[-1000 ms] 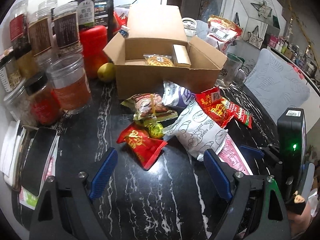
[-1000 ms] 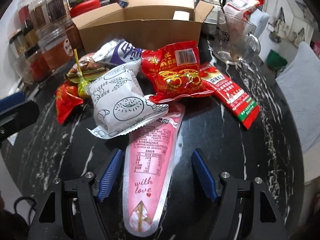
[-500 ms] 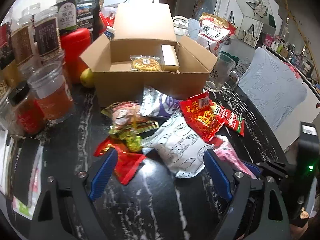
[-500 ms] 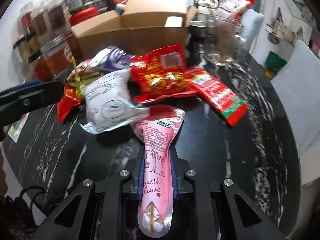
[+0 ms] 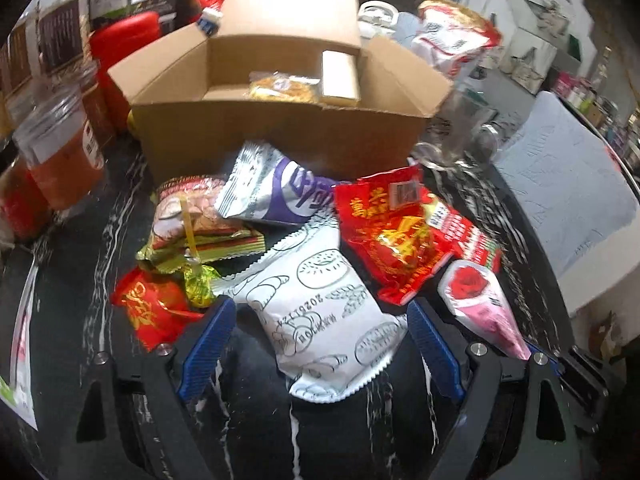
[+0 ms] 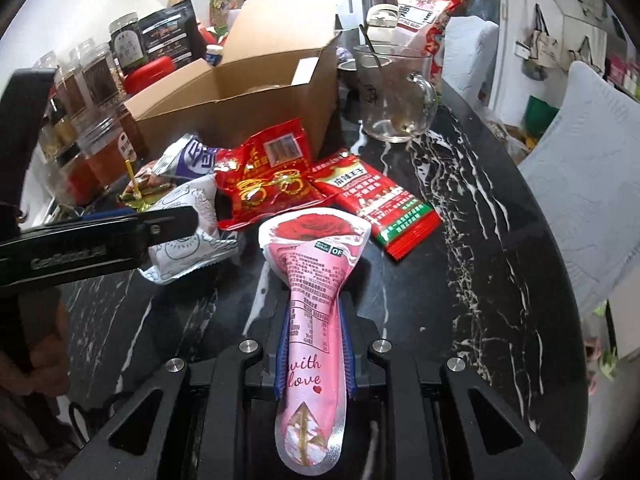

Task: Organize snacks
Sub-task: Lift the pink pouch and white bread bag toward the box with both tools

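Note:
My right gripper [image 6: 314, 312] is shut on a pink cone-shaped snack pack [image 6: 314, 280] with a rose print, held just above the black marble table [image 6: 480, 240]; the pack also shows in the left wrist view [image 5: 480, 304]. My left gripper [image 5: 320, 332] is open, its blue fingers on either side of a white bread-print packet [image 5: 324, 320]. An open cardboard box [image 5: 280, 120] behind the pile holds a yellow snack [image 5: 284, 88] and a small beige box [image 5: 340, 76]. Red [image 5: 392, 236], purple-silver [image 5: 276, 188] and green-edged [image 5: 200, 224] packets lie in front of it.
Several jars [image 5: 60, 148] and a red container [image 5: 124, 40] stand at the left. A glass mug [image 6: 392, 96] and a tall red snack bag [image 6: 420, 8] stand right of the box. A long red-green packet [image 6: 380, 200] lies by the pile. A padded chair [image 6: 592, 184] is at the right.
My right gripper shut on the pink pack and lifted it a little. My left gripper moved forward until its open fingers flank the white bread-print packet.

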